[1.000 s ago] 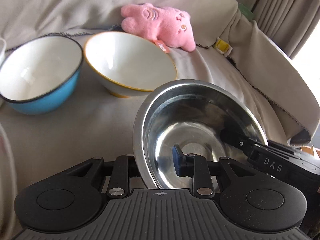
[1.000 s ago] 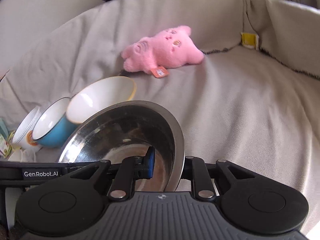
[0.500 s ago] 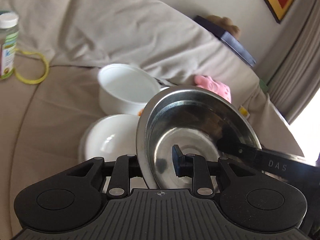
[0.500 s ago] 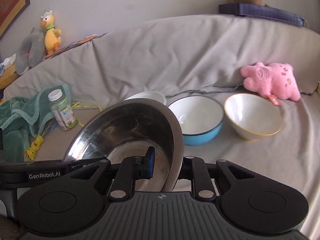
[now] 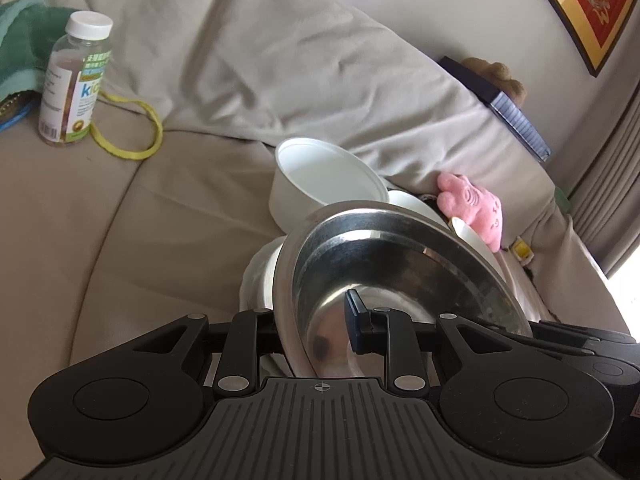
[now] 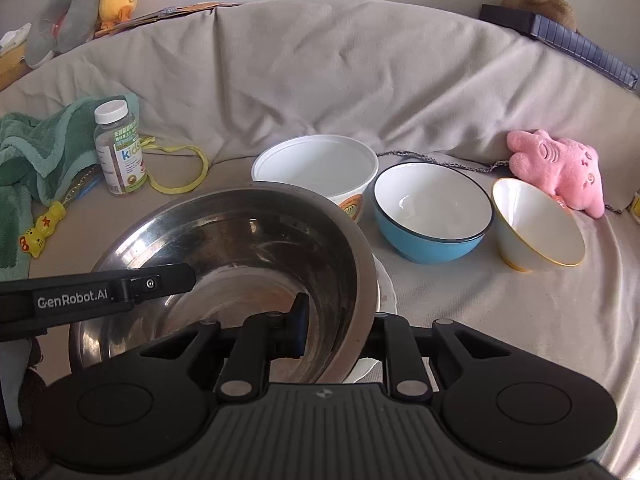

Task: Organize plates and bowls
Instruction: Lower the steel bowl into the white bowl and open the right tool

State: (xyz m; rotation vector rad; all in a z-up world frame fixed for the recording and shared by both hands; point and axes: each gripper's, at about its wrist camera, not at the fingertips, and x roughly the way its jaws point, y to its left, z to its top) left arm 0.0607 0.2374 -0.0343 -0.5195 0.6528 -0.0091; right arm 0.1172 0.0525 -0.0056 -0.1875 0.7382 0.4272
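Steel bowl [image 6: 240,264] hangs tilted above a white plate [image 6: 386,292] on the sofa, its left rim clamped in the left gripper's [image 5: 316,320] jaws, its right rim clamped in the right gripper's [image 6: 340,320]; white bowl [image 6: 316,168], blue bowl [image 6: 432,216] and yellow-rimmed bowl [image 6: 536,228] sit beyond.

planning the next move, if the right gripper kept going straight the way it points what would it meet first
The right gripper is shut on the steel bowl, so that goes with it. Straight ahead, the white tub looks first in line, though depth is unclear.
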